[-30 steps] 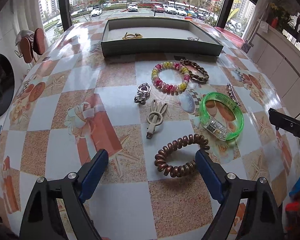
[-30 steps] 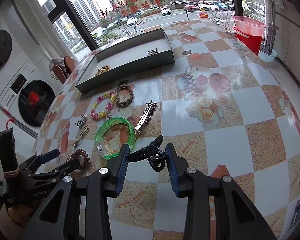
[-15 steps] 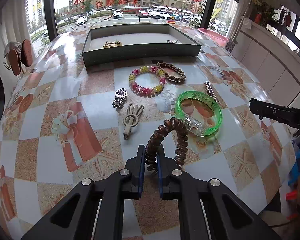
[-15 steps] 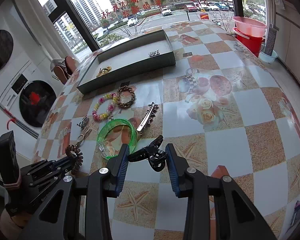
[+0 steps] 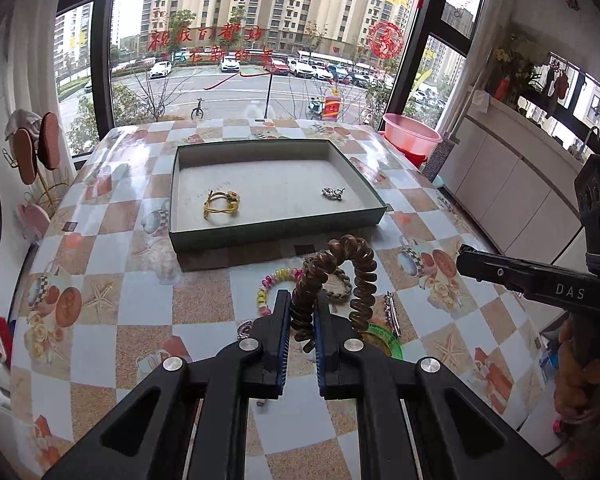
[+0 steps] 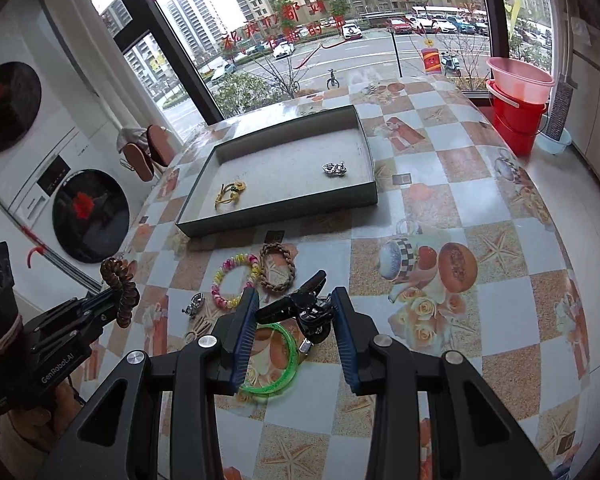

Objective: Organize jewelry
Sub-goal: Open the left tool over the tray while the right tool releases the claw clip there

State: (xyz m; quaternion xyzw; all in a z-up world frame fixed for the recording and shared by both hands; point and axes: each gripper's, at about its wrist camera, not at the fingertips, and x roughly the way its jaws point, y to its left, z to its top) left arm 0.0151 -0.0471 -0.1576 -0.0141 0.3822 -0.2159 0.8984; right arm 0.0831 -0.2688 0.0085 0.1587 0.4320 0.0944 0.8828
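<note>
Two grippers show: the left gripper (image 5: 302,316) and the right gripper (image 6: 296,312). One tray (image 6: 374,184) sits in the upper middle of the frame, holding two pieces: one yellow hair tie (image 6: 230,193) and one silver charm (image 6: 335,169). One brown coil hair tie (image 5: 332,276) and one black claw clip (image 6: 300,308) are counted. Lower centre lie three bracelets: one beaded bracelet (image 6: 236,280), one braided bracelet (image 6: 278,268), one green bangle (image 6: 278,364).

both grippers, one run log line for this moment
left gripper: shut on spiral hair tie | right gripper: shut on black claw clip | tray: ahead
</note>
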